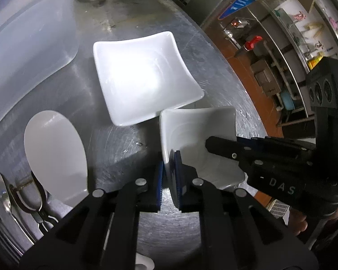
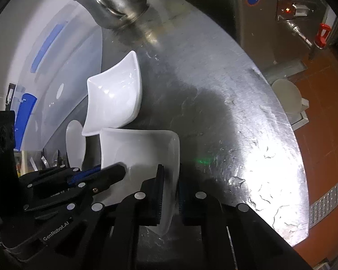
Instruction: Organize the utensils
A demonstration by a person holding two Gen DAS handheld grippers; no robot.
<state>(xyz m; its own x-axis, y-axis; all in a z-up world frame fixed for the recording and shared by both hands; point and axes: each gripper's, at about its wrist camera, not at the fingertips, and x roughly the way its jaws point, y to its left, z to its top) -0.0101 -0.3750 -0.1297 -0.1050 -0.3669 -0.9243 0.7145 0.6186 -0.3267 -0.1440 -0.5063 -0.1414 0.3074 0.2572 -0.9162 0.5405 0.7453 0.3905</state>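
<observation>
Two square white dishes sit on a steel table (image 1: pixel 128 148). The near dish (image 1: pixel 198 130) (image 2: pixel 142 148) is tilted and held from both sides. My left gripper (image 1: pixel 169 164) is shut on its left rim, blue pads pressing either side of the wall. My right gripper (image 2: pixel 170 180) is shut on the opposite rim, and in the left wrist view the right gripper (image 1: pixel 214 146) has one finger inside the dish. The left gripper (image 2: pixel 110 168) also shows in the right wrist view. The far dish (image 1: pixel 144 76) (image 2: pixel 115 103) lies just behind, touching the near one's corner.
A white rice paddle (image 1: pixel 54 153) (image 2: pixel 75 144) lies left of the dishes, beside metal spoons and tongs (image 1: pixel 31 193). A translucent plastic bin (image 1: pixel 22 33) stands at the left and a steel pot (image 2: pixel 117 2) at the back. The table's edge (image 2: pixel 290 121) curves along the right.
</observation>
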